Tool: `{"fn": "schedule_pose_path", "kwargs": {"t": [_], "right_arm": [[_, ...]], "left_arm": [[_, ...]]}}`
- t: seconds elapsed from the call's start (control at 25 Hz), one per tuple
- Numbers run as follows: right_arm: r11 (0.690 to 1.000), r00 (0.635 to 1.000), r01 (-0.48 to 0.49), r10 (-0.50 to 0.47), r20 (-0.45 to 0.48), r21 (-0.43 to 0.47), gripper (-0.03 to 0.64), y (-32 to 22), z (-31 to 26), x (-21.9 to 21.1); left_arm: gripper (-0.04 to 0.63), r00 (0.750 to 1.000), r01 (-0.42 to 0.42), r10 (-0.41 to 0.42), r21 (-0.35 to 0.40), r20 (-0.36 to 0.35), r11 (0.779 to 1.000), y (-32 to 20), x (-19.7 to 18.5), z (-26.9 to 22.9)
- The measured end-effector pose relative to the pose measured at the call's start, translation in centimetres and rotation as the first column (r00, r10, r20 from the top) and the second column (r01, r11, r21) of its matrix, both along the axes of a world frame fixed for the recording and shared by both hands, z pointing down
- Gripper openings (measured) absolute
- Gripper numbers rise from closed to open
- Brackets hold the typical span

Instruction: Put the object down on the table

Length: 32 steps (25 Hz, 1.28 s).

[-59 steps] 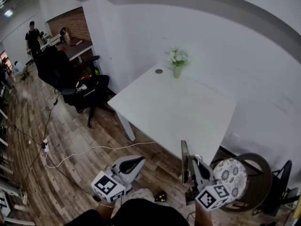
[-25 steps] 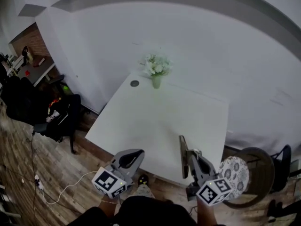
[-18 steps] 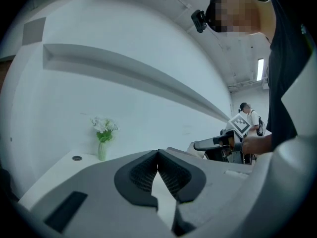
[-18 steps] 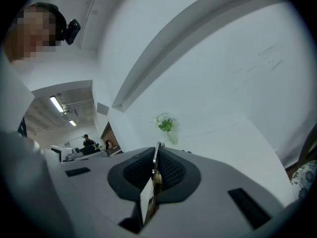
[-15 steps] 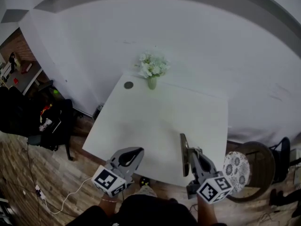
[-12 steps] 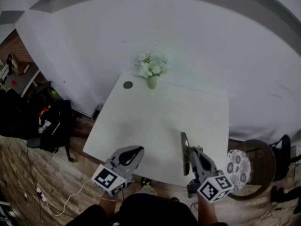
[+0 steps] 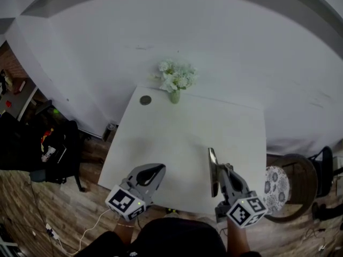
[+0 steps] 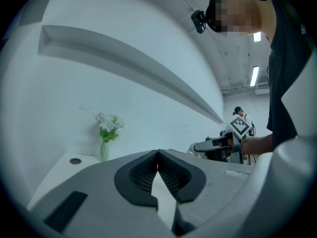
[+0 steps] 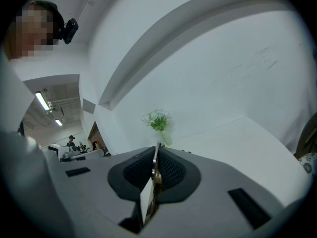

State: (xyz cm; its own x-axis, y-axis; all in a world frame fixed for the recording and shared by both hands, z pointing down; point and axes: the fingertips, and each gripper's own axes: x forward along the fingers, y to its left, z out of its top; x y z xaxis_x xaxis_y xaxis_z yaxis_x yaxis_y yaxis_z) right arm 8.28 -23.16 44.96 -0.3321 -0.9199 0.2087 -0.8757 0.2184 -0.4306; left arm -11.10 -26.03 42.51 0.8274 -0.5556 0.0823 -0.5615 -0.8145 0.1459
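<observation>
White desk (image 7: 177, 138) fills the middle of the head view and is mostly bare. Off its edge at 4 o'clock stands a round chair with a patterned cushion (image 7: 276, 185).

At 7 o'clock the left hand-held gripper (image 7: 154, 172) hangs over the desk's near edge. Its jaws meet at the tips with nothing between them. At 5 o'clock the right hand-held gripper (image 7: 218, 176) is clamped on the thin flat object (image 7: 213, 169). This narrow plate is seen edge-on and stands up out of the jaws over the near part of the desk. It appears to be carried in the air, not yet resting on the top.

Far across the desk, at 12 o'clock, is a small vase of white flowers (image 7: 175, 80). At 11 o'clock a small round disc (image 7: 145, 100) is set in the surface.

The object looks stiff and very thin, so probably light. Its edge has a metallic glint in the right gripper view, but I cannot tell the material. The pads hold it by its lower part, and most of its length stands clear above them. Smooth hard faces may slide in the pads, and the long free end could lever it sideways. A hold nearer its middle would be steadier. It would not stand on such a thin edge, so it should go down on a broad face, on the bare stretch well apart from the vase.
</observation>
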Motion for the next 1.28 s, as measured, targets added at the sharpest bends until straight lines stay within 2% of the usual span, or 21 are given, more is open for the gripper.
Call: {"fn": "schedule_pose_path", "kwargs": {"t": [0.32,0.96,1.28], "right_arm": [[1.000,1.000,-0.013,0.013,-0.007,-0.027,0.014,-1.4,1.0,-0.6],[0.992,1.000,0.024,-0.025,-0.008,-0.122,0.014,-4.7,4.9,-0.4],[0.986,0.999,0.035,-0.036,0.000,-0.163,0.014,-6.3,7.0,-0.3]], "left_arm": [[0.000,1.000,-0.017,0.017,-0.014,-0.005,1.000,-1.5,-0.6,0.8],[0.000,1.000,0.021,-0.021,-0.062,0.006,0.998,-3.9,-0.5,2.6],[0.000,0.999,0.021,-0.019,-0.056,0.030,0.998,-5.3,-0.2,3.5]]}}
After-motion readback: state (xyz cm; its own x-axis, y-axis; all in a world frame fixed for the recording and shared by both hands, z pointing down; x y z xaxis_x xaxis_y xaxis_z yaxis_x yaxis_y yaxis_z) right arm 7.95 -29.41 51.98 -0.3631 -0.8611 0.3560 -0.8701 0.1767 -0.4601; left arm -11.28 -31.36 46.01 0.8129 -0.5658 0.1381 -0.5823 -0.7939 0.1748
